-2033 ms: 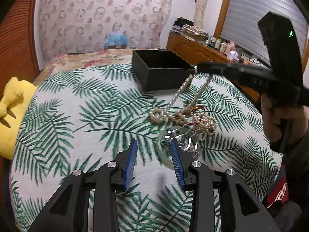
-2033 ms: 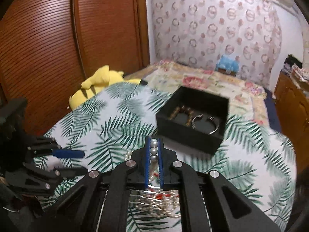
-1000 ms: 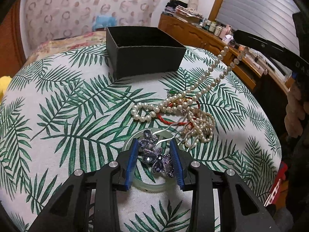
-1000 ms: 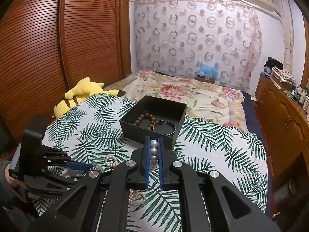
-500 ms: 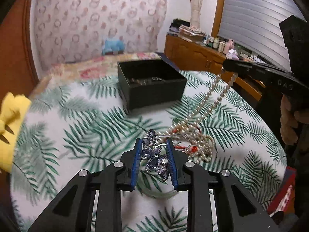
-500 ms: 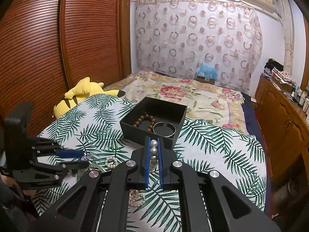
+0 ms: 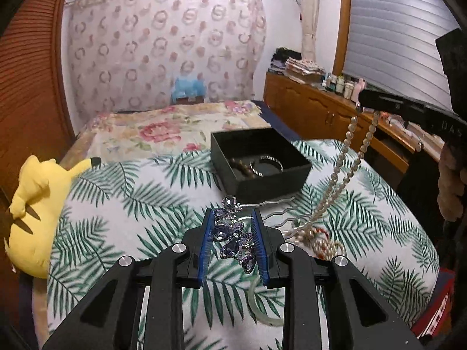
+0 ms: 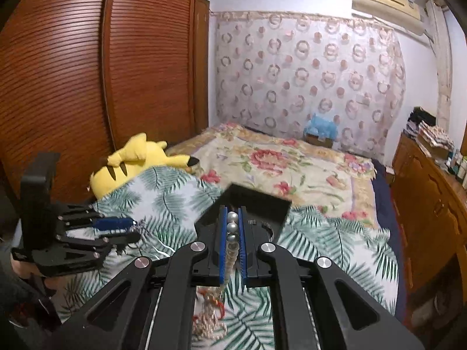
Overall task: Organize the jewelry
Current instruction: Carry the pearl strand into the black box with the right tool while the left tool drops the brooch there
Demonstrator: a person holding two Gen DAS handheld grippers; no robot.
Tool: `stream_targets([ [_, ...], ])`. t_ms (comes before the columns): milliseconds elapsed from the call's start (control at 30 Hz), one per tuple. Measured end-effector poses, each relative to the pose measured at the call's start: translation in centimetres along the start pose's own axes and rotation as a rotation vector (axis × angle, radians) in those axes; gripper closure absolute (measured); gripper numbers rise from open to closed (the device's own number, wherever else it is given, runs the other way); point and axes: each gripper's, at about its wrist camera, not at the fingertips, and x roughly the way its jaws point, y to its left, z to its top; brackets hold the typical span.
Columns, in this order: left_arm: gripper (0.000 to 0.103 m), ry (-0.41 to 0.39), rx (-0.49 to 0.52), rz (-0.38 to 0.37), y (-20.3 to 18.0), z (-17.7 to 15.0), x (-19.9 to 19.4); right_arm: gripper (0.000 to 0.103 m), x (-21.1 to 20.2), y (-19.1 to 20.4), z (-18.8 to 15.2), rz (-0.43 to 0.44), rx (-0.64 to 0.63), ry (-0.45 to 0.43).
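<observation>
My left gripper (image 7: 232, 218) is shut on a purple jewelled hair comb (image 7: 232, 237) and holds it above the palm-print cloth, its silver prongs pointing right. My right gripper (image 8: 232, 215) is shut on a pearl necklace (image 8: 232, 227); in the left wrist view the strand (image 7: 347, 157) hangs from it down to a tangled jewelry pile (image 7: 316, 239). An open black box (image 7: 259, 163) holds a bead bracelet and a silver bangle. The box (image 8: 256, 207) sits just beyond my right fingertips.
A pale green bangle (image 7: 262, 306) lies on the cloth under my left gripper. A yellow plush toy (image 7: 35, 213) lies at the table's left edge. A floral bed (image 8: 280, 160) is behind, a wooden dresser (image 7: 335, 116) at right, a wooden wardrobe (image 8: 87, 87) at left.
My left gripper closed on the hair comb and lifted it off the cloth. My right gripper raised the pearl necklace higher, pulling the strand out of the pile.
</observation>
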Motion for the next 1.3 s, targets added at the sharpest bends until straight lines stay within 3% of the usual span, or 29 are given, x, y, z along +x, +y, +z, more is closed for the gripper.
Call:
stream_targets([
  [500,0.079,-0.072,-0.002,-0.008,0.9,4.8,0.2,0.095,-0.5,-2.8,8.6,0.0,-0.029,-0.114],
  [700,0.079,-0.074,-0.002,-0.011,1.0,5.9,1.2,0.095,0.6,-4.4,10.3,0.012,-0.029,-0.118],
  [833,0.079,-0.068,-0.001,-0.01,1.2,6.5,2.1,0.095,2.7,-4.8,9.9,0.033,-0.035,-0.081],
  [1233,0.079,-0.002,0.02,-0.006,0.8,7.1,6.7,0.093,11.9,-6.2,2.7,0.063,0.016,0.145],
  [1300,0.079,0.007,0.022,-0.008,0.7,7.2,7.4,0.075,12.5,-6.3,1.9,0.071,0.019,0.164],
])
